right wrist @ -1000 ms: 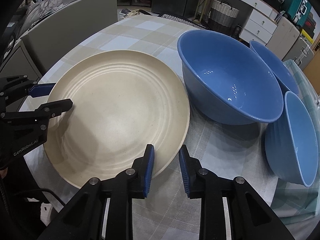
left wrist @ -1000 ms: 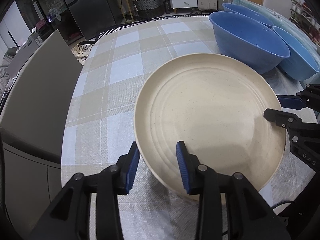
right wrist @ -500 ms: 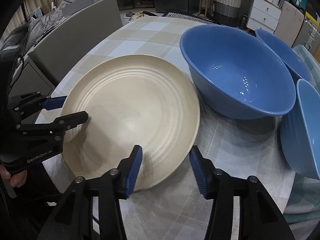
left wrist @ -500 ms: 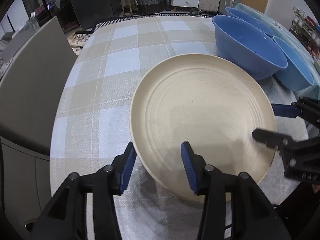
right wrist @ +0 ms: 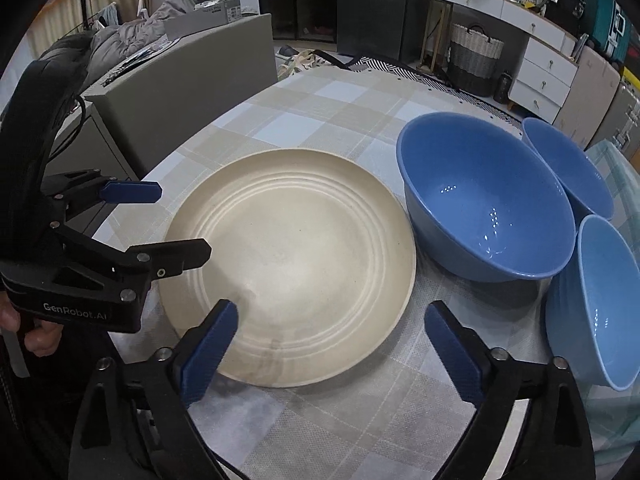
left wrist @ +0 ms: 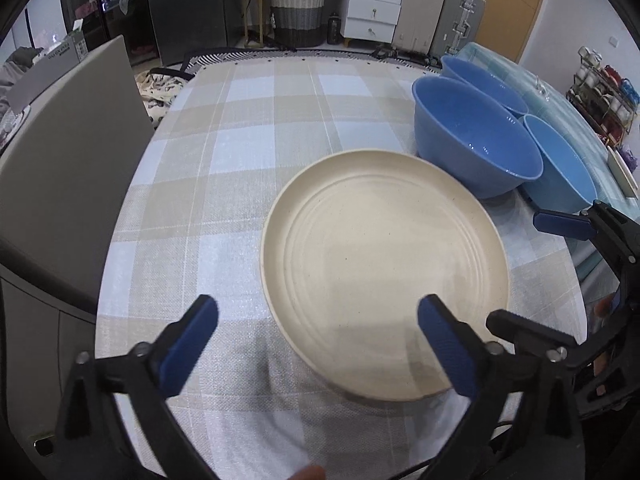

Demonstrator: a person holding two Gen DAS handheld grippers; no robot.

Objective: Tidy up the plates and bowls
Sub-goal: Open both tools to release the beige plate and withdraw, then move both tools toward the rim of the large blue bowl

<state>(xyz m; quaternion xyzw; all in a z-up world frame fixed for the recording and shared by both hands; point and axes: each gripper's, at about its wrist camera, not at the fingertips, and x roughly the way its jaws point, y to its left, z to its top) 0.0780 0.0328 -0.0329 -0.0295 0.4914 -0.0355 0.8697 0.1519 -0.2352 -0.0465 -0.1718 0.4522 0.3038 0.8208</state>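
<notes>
Plate [left wrist: 384, 268] lies flat on the tabletop [left wrist: 256, 128]; both my grippers' fingers [left wrist: 188, 344] are opening, releasing its rim.

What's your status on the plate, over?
Left gripper and right gripper opening, nothing held. Cream plate flat on table. Blue bowls beside it, clear.

Cream ridged plate [left wrist: 384, 272], three blue bowls [right wrist: 484, 200], beige-and-pale-blue checked tablecloth [left wrist: 256, 128], blue gripper pads [left wrist: 188, 344]

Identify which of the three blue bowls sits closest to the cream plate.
The largest, darker blue bowl, its rim right beside the cream plate. The smaller dark bowl and the light blue bowl lie beyond it.
</notes>
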